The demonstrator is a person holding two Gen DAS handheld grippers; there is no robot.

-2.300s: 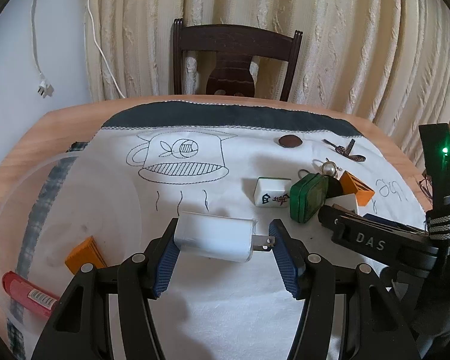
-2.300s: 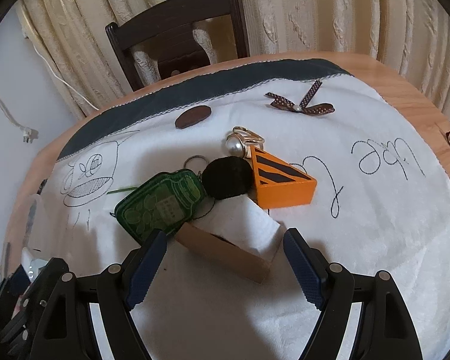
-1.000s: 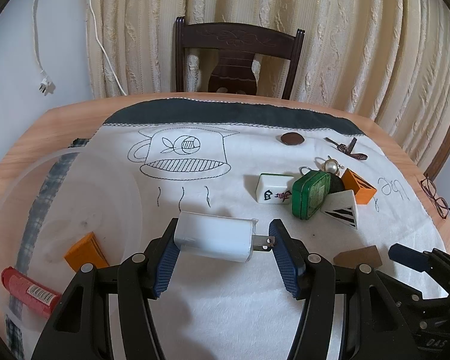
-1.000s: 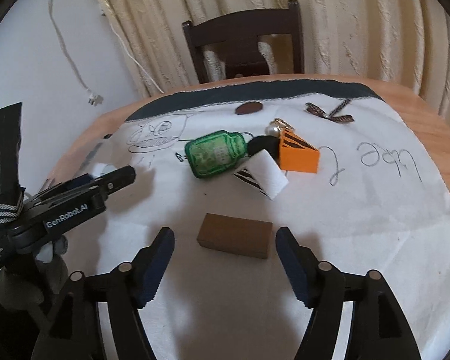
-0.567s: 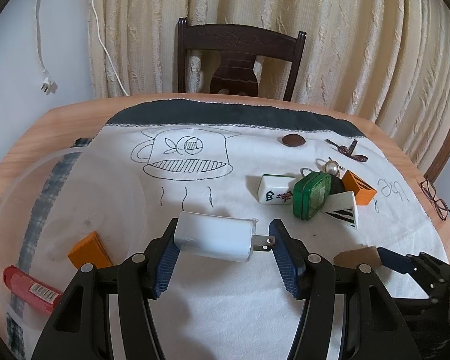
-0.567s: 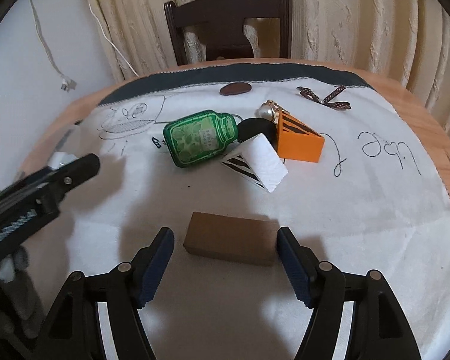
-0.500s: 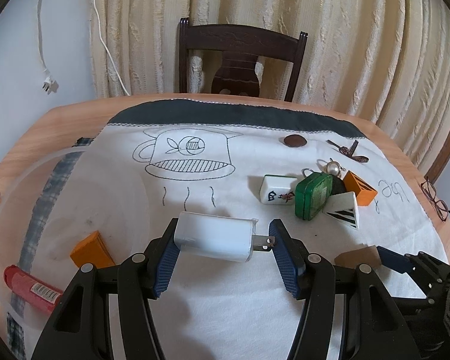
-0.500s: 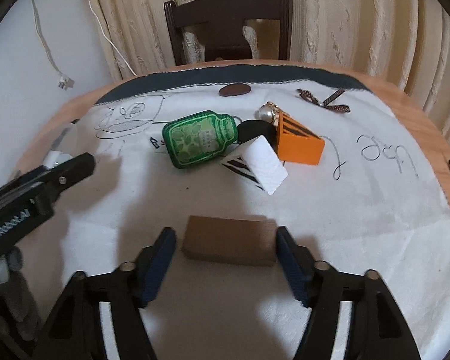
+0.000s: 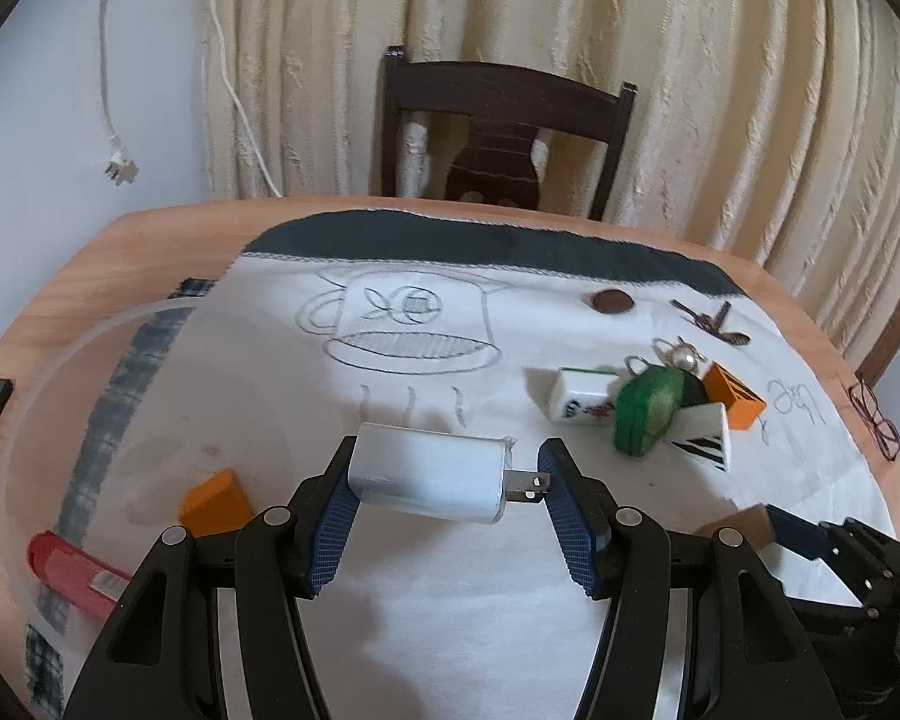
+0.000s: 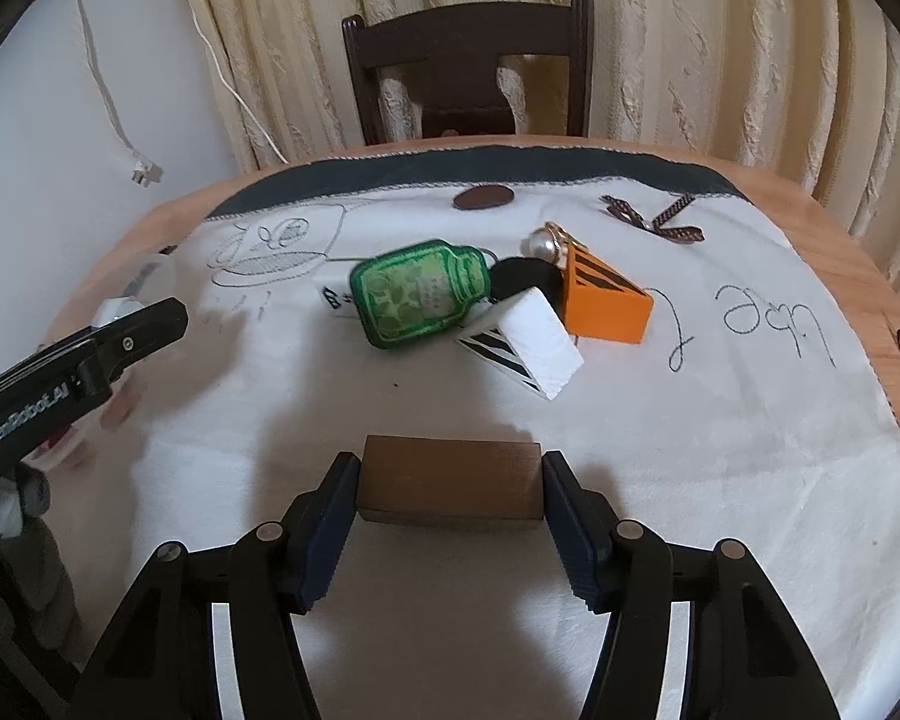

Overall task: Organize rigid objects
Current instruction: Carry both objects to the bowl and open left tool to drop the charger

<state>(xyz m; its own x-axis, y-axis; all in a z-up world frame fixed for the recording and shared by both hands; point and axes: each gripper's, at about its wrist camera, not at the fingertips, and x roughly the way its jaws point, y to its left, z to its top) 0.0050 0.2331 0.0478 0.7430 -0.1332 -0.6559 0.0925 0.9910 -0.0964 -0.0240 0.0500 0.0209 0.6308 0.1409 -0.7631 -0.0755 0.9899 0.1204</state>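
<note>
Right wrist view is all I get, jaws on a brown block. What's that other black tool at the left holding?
Observer: The left gripper is shut on a white charger, prongs against one jaw.
Operator: Where could that go?
Observer: A clear bowl sits at its left, holding an orange block and a red item.
Operator: Anything behind the green tin?
Observer: A white mahjong tile, right beside it.

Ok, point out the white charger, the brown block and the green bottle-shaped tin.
white charger (image 9: 429, 471), left wrist view, middle of its body
brown block (image 10: 449, 477), right wrist view, centre of its front face
green tin (image 10: 417, 294), right wrist view, middle of its lid
</note>
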